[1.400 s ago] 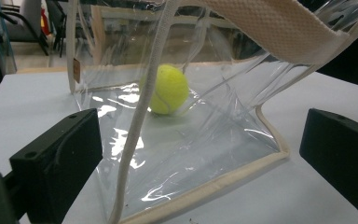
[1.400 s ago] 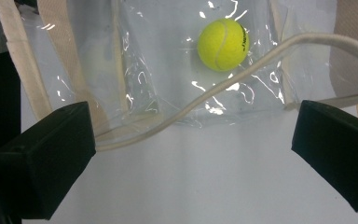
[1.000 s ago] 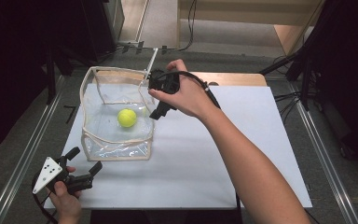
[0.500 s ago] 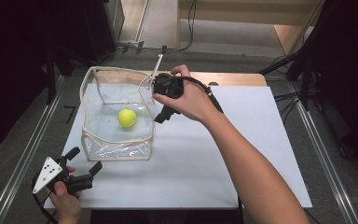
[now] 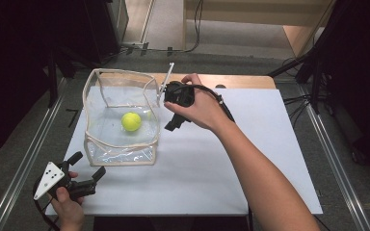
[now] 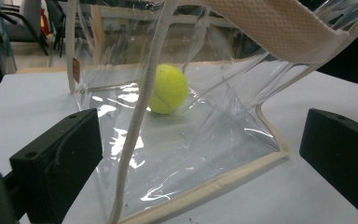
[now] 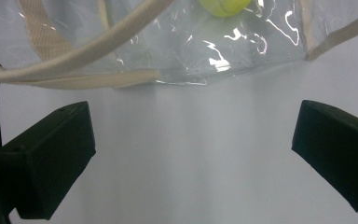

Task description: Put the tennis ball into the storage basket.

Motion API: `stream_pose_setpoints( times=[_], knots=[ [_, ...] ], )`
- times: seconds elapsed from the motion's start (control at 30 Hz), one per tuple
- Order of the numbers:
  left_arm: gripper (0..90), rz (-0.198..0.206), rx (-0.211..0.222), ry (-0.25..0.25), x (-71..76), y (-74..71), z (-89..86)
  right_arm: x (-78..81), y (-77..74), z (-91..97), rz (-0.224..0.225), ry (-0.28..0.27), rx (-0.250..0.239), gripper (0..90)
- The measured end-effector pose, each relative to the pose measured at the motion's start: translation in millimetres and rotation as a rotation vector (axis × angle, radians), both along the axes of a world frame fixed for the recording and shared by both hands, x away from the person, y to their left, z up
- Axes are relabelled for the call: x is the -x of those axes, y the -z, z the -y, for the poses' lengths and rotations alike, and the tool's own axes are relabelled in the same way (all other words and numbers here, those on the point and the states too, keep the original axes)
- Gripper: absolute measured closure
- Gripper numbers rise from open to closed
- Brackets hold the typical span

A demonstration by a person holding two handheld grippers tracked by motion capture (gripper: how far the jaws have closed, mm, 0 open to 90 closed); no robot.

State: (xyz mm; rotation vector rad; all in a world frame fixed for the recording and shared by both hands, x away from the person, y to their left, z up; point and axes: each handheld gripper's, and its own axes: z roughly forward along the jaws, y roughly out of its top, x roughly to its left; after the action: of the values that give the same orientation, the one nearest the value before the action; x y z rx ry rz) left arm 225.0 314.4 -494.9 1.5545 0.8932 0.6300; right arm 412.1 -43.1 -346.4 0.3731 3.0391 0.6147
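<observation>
- Clear bag [image 5: 120, 118] with cream trim stands open, yellow ball [image 5: 131, 121] inside.
- Right gripper [image 5: 171, 108] beside its right wall, jaws wide, empty.
- Left gripper [image 5: 84, 171] near the table's [image 5: 250, 159] front-left corner, agape, empty.

Bright overhead light, dark surrounds; glare on clear bag [image 6: 177, 154]; close jaws soft-focus.

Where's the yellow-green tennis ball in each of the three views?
High view: the yellow-green tennis ball lies left of centre, inside the clear plastic bag with cream trim.
Left gripper view: upper centre, seen through the bag's clear wall, just right of a cream strap.
Right gripper view: cut off by the top edge, right of centre, behind the bag's wall.
Shared landmark: the bag's cream bottom edge on the white table.
</observation>
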Motion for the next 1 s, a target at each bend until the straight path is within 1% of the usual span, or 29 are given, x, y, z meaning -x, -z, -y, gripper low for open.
stream_pose_setpoints(
  times=[0.03, 0.07, 0.23, 0.3, 0.33, 0.57, 0.8, 0.83, 0.87, 0.9, 0.93, 1.0],
  knots=[
    [0.0, 0.0, 0.0, 0.0, 0.0, 0.0, 0.0, 0.6, 0.7, 0.3, -0.002, 0.007, 0.001, 0.0],
    [0.0, 0.0, 0.0, 0.0, 0.0, 0.0, 0.0, 0.2, 2.3, 1.2, 0.001, 0.002, -0.007, 0.0],
    [0.0, -0.001, 0.0, 0.0, 0.1, -0.1, -0.2, 0.7, 6.7, 4.4, -0.005, 0.01, -0.008, 0.0],
    [0.0, -0.001, 0.0, 0.0, 0.2, -0.1, -0.2, 0.9, 8.2, 6.0, 0.001, 0.013, -0.002, 0.0],
    [0.0, -0.001, 0.0, 0.0, 0.2, -0.1, -0.2, 1.3, 9.1, 6.5, -0.002, 0.017, -0.008, 0.0],
    [0.0, 0.0, 0.0, 0.001, 0.1, -0.1, -0.2, 2.2, 15.9, 12.3, -0.001, 0.027, -0.006, 0.0],
    [0.0, 0.0, 0.0, 0.0, 0.2, -0.1, -0.1, 3.3, 22.5, 20.4, -0.008, 0.048, -0.014, 0.0],
    [0.0, 0.0, 0.0, 0.001, 0.2, -0.1, -0.1, 3.0, 23.3, 21.6, -0.008, 0.044, -0.019, 0.0],
    [0.0, 0.0, 0.0, 0.001, 0.2, -0.1, -0.1, 3.7, 24.1, 22.7, -0.009, 0.054, -0.024, 0.0],
    [0.0, 0.0, 0.0, 0.001, 0.1, -0.1, -0.1, 3.1, 25.0, 24.1, -0.005, 0.048, -0.026, 0.0],
    [0.0, 0.0, 0.0, 0.001, 0.2, -0.1, -0.1, 4.0, 26.3, 25.1, -0.011, 0.061, -0.034, 0.0],
    [0.0, -0.001, 0.0, 0.001, 0.2, -0.1, -0.2, 4.0, 28.5, 27.7, -0.011, 0.063, -0.034, 0.0]
  ],
)
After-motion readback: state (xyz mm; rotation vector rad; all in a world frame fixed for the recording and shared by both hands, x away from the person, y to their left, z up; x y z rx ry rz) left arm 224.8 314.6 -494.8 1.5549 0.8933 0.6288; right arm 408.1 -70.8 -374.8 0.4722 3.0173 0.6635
